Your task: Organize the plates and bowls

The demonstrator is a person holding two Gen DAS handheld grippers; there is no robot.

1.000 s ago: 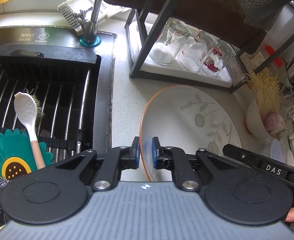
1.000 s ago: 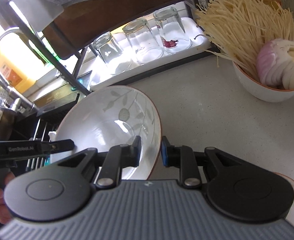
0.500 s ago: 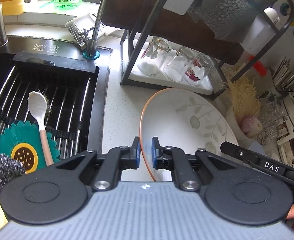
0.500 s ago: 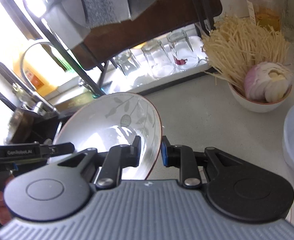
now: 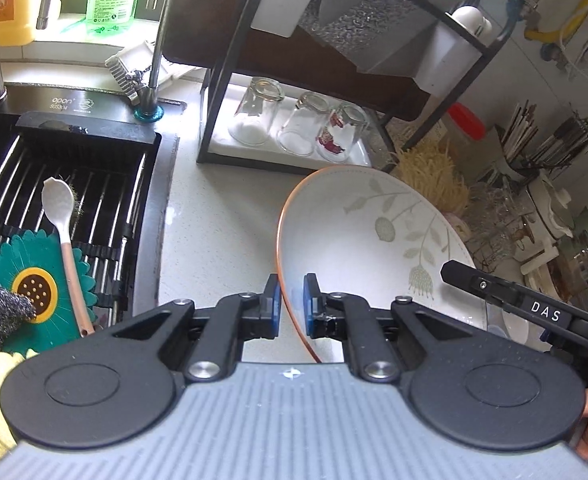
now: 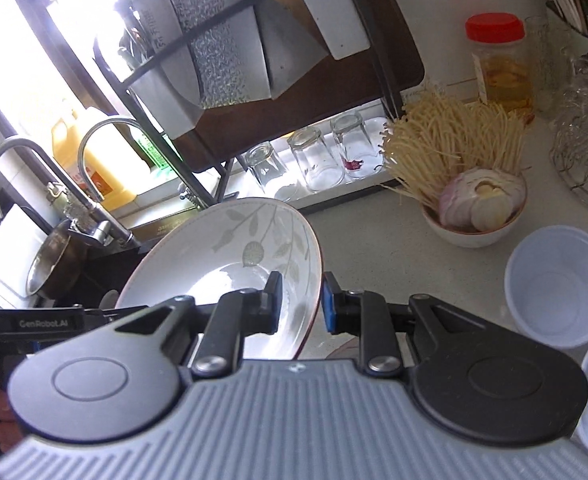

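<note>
Two grippers hold one bowl point(image 5: 373, 240) by its opposite rims, above the counter point(image 5: 222, 216). The left gripper point(image 5: 292, 300) has its fingers nearly shut, pinching the orange rim between the blue pads. The right gripper point(image 6: 299, 300) grips the other rim in the same way, its fingers a little wider. Beyond the left fingers stand three glasses point(image 5: 297, 128) upside down in a rack. To the right of the right fingers sit white cups point(image 6: 557, 280) and a bowl of noodles point(image 6: 473, 204).
</note>
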